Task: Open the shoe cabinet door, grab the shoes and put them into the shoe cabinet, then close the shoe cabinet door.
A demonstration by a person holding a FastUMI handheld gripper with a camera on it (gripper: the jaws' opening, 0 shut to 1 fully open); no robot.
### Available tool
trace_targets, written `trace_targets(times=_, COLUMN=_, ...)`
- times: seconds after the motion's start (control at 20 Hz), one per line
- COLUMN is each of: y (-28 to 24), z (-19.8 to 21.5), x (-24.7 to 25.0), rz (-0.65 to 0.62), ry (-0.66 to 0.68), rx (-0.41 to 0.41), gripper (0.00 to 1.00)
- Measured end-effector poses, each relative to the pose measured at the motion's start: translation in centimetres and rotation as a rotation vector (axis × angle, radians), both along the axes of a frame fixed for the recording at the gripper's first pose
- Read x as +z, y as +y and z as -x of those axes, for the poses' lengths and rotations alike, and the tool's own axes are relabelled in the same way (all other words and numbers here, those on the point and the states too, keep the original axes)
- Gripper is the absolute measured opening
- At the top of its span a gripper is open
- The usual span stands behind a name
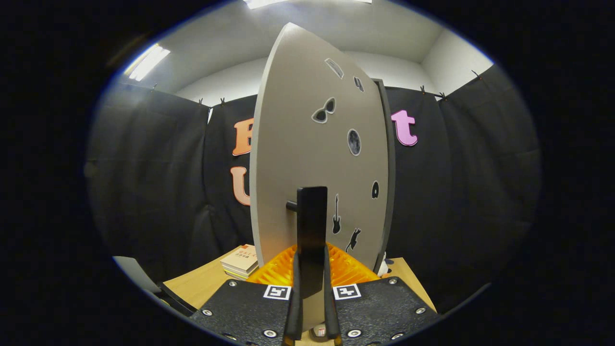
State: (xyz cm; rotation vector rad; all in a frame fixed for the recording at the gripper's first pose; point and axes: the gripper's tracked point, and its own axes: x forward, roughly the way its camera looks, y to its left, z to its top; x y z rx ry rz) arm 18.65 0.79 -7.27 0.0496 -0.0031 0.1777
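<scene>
Wooden table [202, 283] low in frame; gripper [311, 288] pinches door handle [311, 230], cabinet door [307, 158] looks mid-swing; shoes' status unclear.

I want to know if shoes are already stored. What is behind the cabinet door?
The gripper is shut on the black handle of the grey door, which hides the cabinet's inside. Past its edges show books on the wooden table. No shoes can be confirmed.

A cloth-walled recording booth [144, 192] with ceiling striplights [146, 61] overhead.
</scene>
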Motion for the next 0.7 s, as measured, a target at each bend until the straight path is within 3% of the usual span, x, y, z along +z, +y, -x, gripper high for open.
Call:
trace_targets(times=0.35, y=-5.2, z=1.0, x=-0.5, rz=-0.010, ry=-0.009, rx=-0.017, gripper=0.16)
trace_targets(times=0.7, y=-11.0, z=0.8, x=-1.6, rz=-0.024, ry=0.010, rx=-0.097, gripper=0.13)
